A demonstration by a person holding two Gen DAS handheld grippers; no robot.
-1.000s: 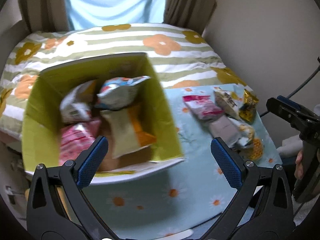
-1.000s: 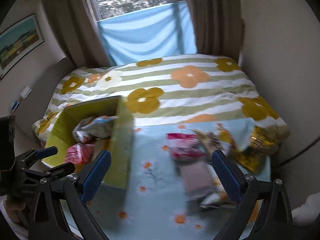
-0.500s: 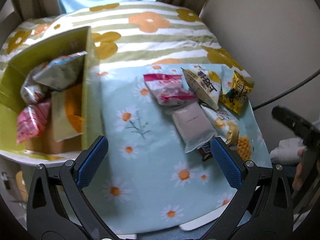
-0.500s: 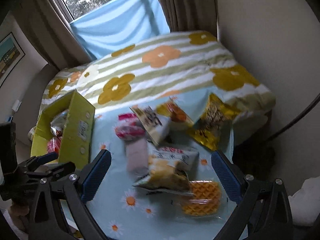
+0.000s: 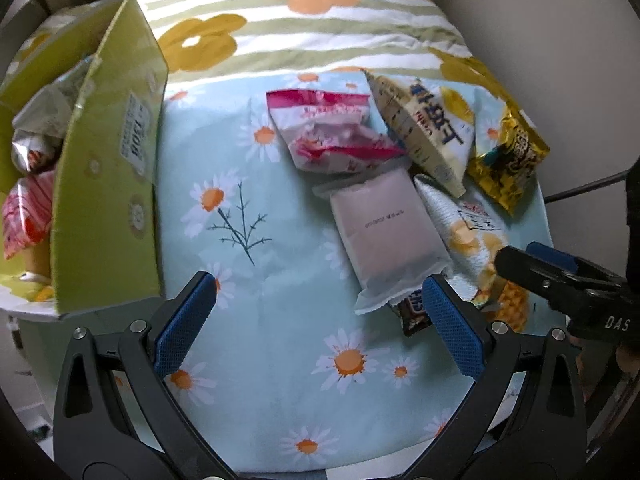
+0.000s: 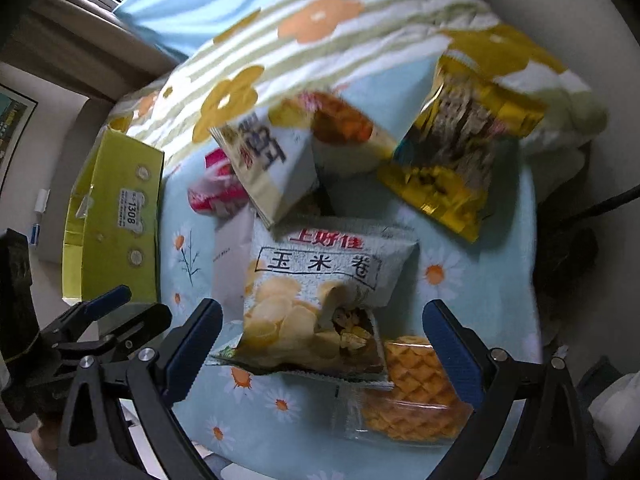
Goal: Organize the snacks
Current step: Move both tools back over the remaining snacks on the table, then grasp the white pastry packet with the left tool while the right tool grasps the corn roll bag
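A green cardboard box [image 5: 108,184] holding several snack packs stands at the left on the daisy cloth [image 5: 280,360]; it also shows in the right wrist view [image 6: 116,216]. Loose snacks lie in a pile to the right: a pink pack [image 5: 332,136], a plain white pack [image 5: 384,236], a cream pack [image 5: 428,124], a gold pack [image 5: 508,156] and a corn-roll bag [image 6: 320,284]. My left gripper [image 5: 316,324] is open and empty, just short of the white pack. My right gripper [image 6: 324,348] is open and empty, over the corn-roll bag and a clear pack of orange waffle snacks [image 6: 412,400].
The cloth lies on a bed with a striped flower quilt [image 5: 304,12]. A wall [image 5: 560,40] stands close on the right, with a dark cable [image 5: 588,188] along it. A window with curtains [image 6: 100,0] is behind the bed.
Both grippers have swung right, from the box to the snack pile, and come lower and closer. Both stay open and empty.
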